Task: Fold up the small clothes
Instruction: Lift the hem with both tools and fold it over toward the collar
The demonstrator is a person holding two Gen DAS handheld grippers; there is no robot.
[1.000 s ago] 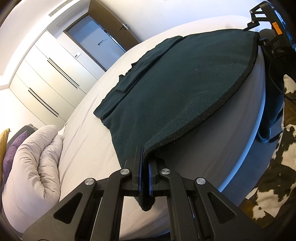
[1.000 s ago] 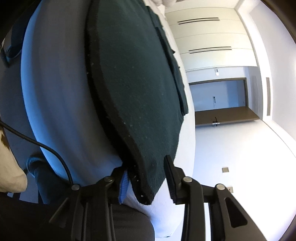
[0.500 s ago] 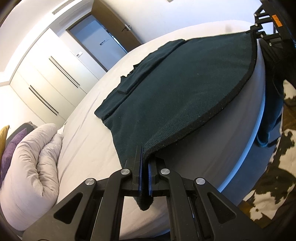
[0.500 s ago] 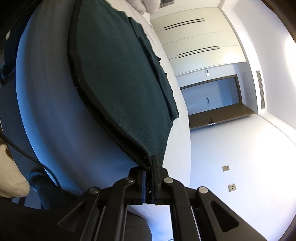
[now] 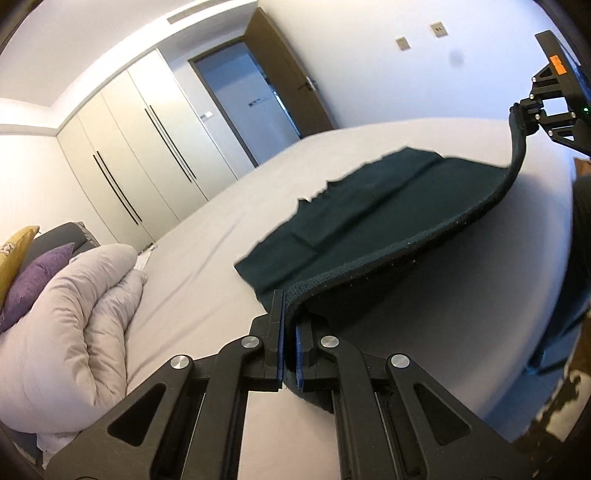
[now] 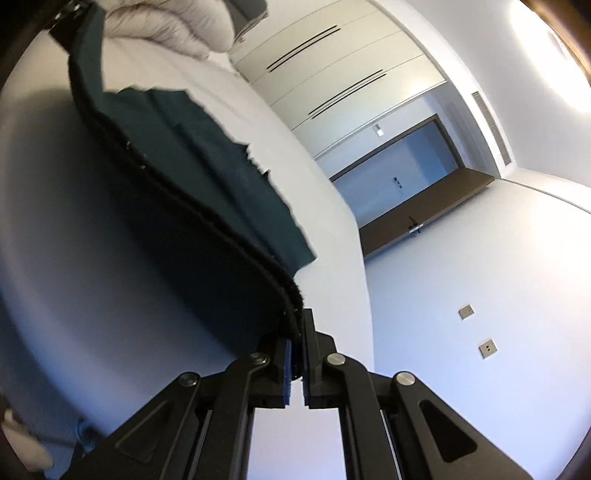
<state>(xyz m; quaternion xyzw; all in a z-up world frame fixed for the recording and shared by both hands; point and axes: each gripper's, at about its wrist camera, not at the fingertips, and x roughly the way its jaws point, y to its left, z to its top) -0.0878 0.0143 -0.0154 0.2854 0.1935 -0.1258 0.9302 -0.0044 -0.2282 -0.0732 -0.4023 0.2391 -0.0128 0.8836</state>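
Note:
A dark green knitted garment (image 5: 373,218) lies on a white bed (image 5: 207,236), its black-edged near hem raised off the sheet. My left gripper (image 5: 290,306) is shut on one hem corner. At the far right of the left wrist view my right gripper (image 5: 526,118) pinches the other corner. In the right wrist view that right gripper (image 6: 298,325) is shut on the hem of the garment (image 6: 221,166), which hangs in an arc towards the left gripper (image 6: 68,20) at the top left. The far part with folded-in sleeves rests on the bed (image 6: 48,221).
A rumpled pale duvet (image 5: 70,317) with purple and yellow cushions (image 5: 33,273) lies at the left end of the bed. Beyond stand white wardrobes (image 5: 122,162) and an open brown door (image 5: 291,88). A cowhide-patterned rug (image 5: 557,417) shows past the bed's near edge.
Both grippers have risen and lifted the near hem off the bed; a shadow now lies under it. The right gripper, open around its corner a second ago, closed on it.

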